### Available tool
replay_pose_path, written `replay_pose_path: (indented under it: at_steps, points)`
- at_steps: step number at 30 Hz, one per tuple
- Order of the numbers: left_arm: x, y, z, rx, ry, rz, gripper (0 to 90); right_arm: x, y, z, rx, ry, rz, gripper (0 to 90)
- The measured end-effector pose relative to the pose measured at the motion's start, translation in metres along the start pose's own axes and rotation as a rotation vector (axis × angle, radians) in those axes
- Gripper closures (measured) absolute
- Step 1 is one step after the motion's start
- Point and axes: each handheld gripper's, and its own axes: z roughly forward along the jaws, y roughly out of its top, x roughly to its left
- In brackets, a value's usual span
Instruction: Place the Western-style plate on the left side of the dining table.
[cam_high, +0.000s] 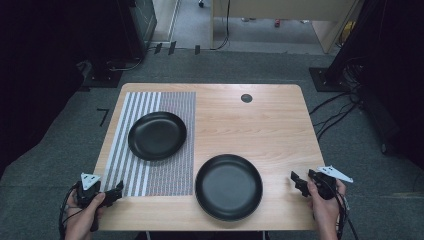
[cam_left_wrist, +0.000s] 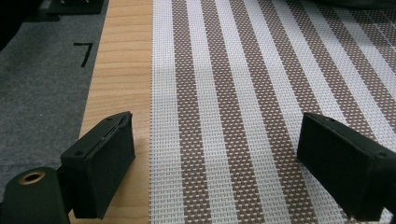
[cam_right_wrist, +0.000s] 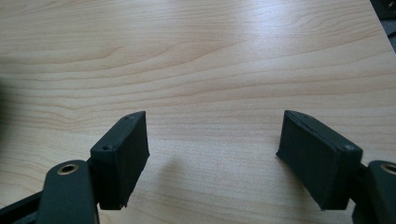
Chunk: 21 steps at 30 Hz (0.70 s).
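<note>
at the table's near corners, left gripper (cam_high: 116, 192) and right gripper (cam_high: 299, 182) hold jaws wide, empty, forearms cut off.

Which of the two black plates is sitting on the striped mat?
The farther black plate, toward the left, sits on the striped mat. The nearer black plate rests straight on the bare wooden table, just right of the mat.

The person's forearms are cut off by the bottom edge of the high view. The placemat (cam_left_wrist: 261, 93) runs past the top, right and bottom edges of the left gripper view. The small dark round spot (cam_high: 246, 98) upper centre on the table (cam_high: 250, 125) is too small to identify.
</note>
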Motion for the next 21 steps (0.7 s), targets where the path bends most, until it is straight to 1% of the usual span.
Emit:
replay_pose_path:
  at_steps: [2, 4, 7, 8, 18, 21]
  points:
    - [0.000, 0.000, 0.000, 0.000, 0.000, 0.000, 11.2, 0.002, 0.000, 0.000, 0.006, -0.013, -0.014, 23.3]
    - [0.000, 0.000, 0.000, 0.000, 0.000, 0.000, 11.2, 0.005, 0.000, 0.002, 0.015, -0.035, -0.046, 22.5]
    - [0.000, 0.000, 0.000, 0.000, 0.000, 0.001, 11.2, 0.014, 0.000, 0.005, 0.041, -0.088, -0.115, 20.1]
    - [0.000, 0.000, 0.000, 0.000, 0.000, 0.001, 11.2, 0.018, -0.001, 0.006, 0.053, -0.115, -0.152, 19.2]
    - [0.000, 0.000, 0.000, 0.000, -0.002, 0.004, 11.2, 0.019, -0.001, 0.007, 0.055, -0.115, -0.148, 18.5]
    - [0.000, 0.000, 0.000, 0.000, -0.003, 0.005, 11.1, 0.020, -0.001, 0.007, 0.058, -0.109, -0.153, 16.7]
